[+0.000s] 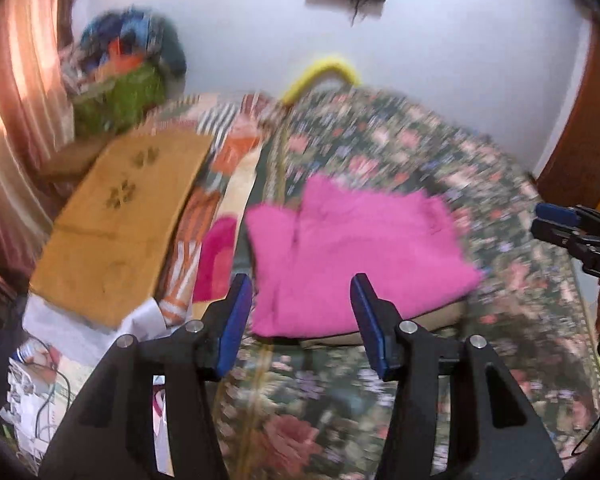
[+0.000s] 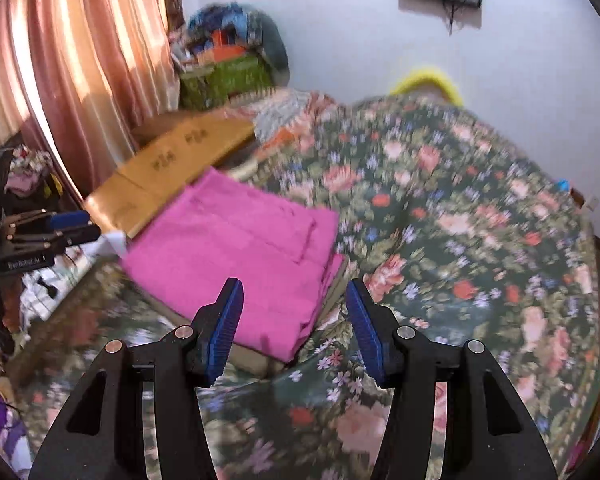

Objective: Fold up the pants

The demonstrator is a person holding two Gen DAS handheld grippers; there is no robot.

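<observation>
The pink pants [image 1: 352,252] lie folded into a compact stack on a beige cushion on the floral bedspread [image 1: 480,184]. My left gripper [image 1: 302,308] is open and empty, held above the near edge of the pants. In the right wrist view the folded pants [image 2: 236,264] lie left of centre, and my right gripper [image 2: 294,312] is open and empty over their near right corner. The right gripper also shows at the right edge of the left wrist view [image 1: 556,220]. The left gripper shows at the left edge of the right wrist view [image 2: 72,226].
A flat cardboard box [image 1: 120,216] lies to the left of the pants. A pile of clothes and a green bag [image 1: 120,80] sit in the far left corner by the pink curtain [image 2: 60,72]. Papers and cables [image 1: 48,368] lie beside the bed at the left.
</observation>
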